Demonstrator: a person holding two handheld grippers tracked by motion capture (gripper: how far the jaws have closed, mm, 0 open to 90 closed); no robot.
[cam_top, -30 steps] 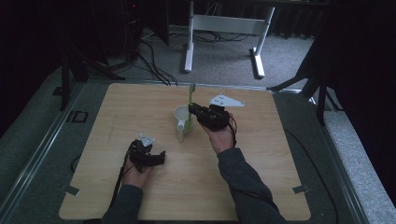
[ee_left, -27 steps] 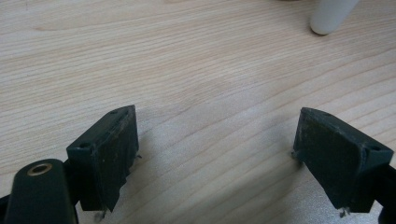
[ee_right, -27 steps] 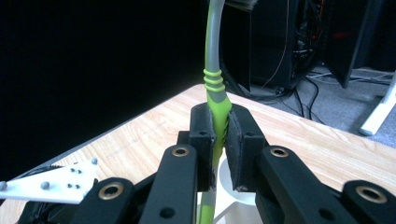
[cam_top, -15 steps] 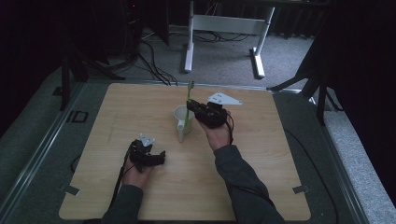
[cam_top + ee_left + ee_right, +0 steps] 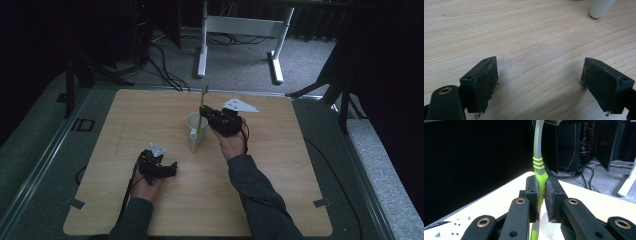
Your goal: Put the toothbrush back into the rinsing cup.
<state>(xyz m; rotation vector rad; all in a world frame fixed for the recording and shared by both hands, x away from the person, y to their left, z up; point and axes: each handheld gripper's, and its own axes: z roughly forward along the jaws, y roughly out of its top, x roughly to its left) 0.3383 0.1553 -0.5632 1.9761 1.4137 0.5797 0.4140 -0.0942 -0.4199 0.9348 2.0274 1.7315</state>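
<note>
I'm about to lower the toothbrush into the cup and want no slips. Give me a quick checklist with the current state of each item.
1. Right gripper clamped on the toothbrush: ok, jaws shut on the green handle.
2. Toothbrush upright: ok, near vertical in the high view.
3. Toothbrush lined up over the cup: ok, its lower end sits at the cup's mouth.
4. Cup standing upright on the table: ok.
5. Left gripper out of the way: ok, open, low over bare wood, apart from the cup.
6. How deep the toothbrush already reaches: cannot tell.
</note>
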